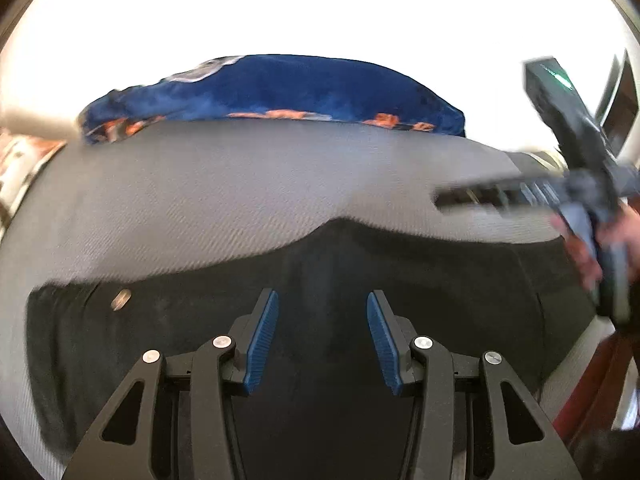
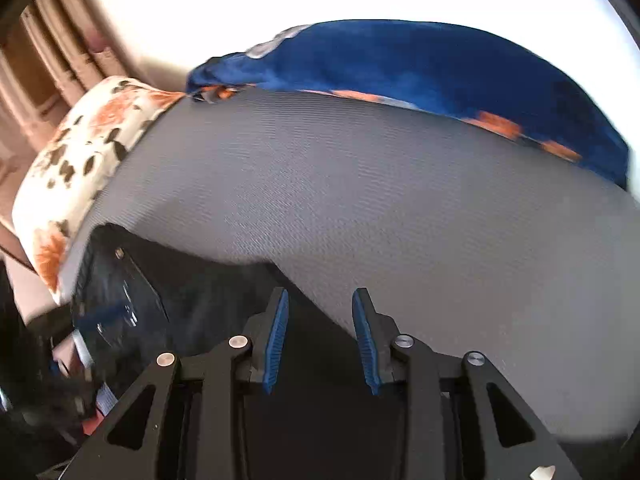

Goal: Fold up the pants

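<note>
Dark pants [image 1: 320, 264] lie flat on a grey ribbed bed cover [image 1: 220, 184], with a metal button [image 1: 121, 299] near their left end. My left gripper [image 1: 322, 304] is open and empty, hovering over the pants. My right gripper [image 2: 320, 300] is open and empty above the pants' edge [image 2: 192, 280]; its body also shows blurred at the right of the left wrist view [image 1: 568, 184], held in a hand. The pants' waist with a button [image 2: 119, 253] shows at the left in the right wrist view.
A blue blanket with orange pattern [image 1: 280, 88] lies bunched at the far side of the bed, also in the right wrist view [image 2: 440, 68]. A white floral pillow [image 2: 92, 152] sits at the left. Grey cover [image 2: 400, 208] spreads beyond the pants.
</note>
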The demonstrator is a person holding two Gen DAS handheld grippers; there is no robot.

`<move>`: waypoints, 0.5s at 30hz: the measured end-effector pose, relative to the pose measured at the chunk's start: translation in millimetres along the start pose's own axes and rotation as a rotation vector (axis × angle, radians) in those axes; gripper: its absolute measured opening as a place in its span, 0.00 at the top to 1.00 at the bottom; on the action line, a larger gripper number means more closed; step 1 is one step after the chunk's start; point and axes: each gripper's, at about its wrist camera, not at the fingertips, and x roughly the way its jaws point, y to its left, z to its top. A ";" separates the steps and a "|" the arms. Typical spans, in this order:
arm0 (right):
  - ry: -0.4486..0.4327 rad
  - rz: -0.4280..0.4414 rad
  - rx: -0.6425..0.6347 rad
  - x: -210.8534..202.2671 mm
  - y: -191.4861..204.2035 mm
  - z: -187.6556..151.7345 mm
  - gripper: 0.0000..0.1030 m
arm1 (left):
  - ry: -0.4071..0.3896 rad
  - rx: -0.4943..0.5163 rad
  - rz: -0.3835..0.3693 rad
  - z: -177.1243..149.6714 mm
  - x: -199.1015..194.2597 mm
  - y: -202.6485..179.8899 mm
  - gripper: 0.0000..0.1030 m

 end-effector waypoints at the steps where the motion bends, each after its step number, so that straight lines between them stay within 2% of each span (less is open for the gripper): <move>1: 0.012 -0.022 0.014 -4.0 -3.4 -10.1 0.69 | 0.009 0.006 -0.007 6.3 10.3 -3.2 0.54; 5: 0.067 -0.120 0.033 -4.1 -14.4 -46.4 0.69 | 0.063 0.004 -0.059 20.7 46.1 -14.2 0.54; 9: 0.096 -0.167 0.056 12.6 -21.0 -66.3 0.69 | 0.108 0.063 -0.019 30.7 80.7 -26.5 0.54; 12: 0.083 -0.214 0.046 25.0 -22.5 -71.1 0.70 | 0.113 0.104 0.069 35.8 98.9 -25.7 0.54; 13: 0.053 -0.222 0.048 26.4 -23.4 -71.3 0.69 | 0.141 0.103 0.071 35.2 104.1 -22.9 0.53; 15: 0.033 -0.218 0.068 26.3 -26.7 -70.1 0.68 | 0.133 0.046 0.043 40.3 106.1 -13.9 0.52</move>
